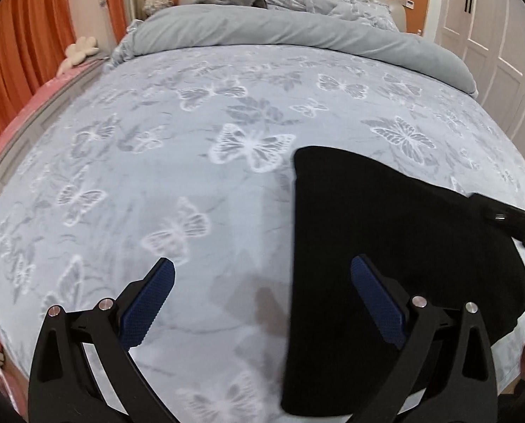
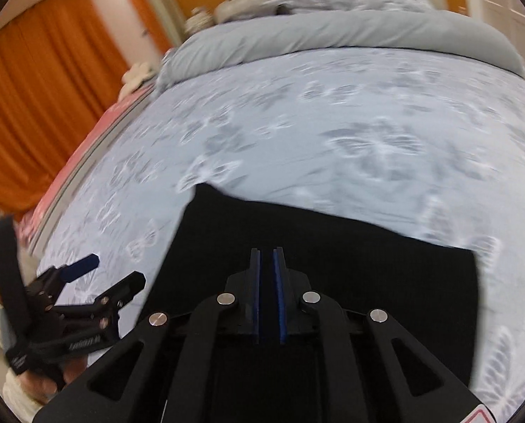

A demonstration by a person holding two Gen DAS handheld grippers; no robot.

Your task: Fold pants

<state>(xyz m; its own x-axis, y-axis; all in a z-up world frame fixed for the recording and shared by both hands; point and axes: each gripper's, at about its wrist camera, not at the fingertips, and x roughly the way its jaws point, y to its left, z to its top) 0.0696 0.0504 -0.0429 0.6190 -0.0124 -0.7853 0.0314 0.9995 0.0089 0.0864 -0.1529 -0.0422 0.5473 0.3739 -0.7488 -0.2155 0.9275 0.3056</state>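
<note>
The black pants (image 2: 326, 275) lie on the bed (image 1: 192, 141) as a flat, compact slab, so most of the folding looks done; perhaps one last fold or smoothing is left. The right gripper (image 2: 269, 257) sits over them with jaws nearly closed and nothing visibly pinched. The left gripper (image 1: 262, 275) hangs wide open and empty, the pants' left edge under its right finger.

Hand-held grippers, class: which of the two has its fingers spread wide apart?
The left hand-held gripper: its blue-padded fingers stand wide apart above the butterfly bedspread. The right hand-held gripper, over the black pants, is closed.
</note>
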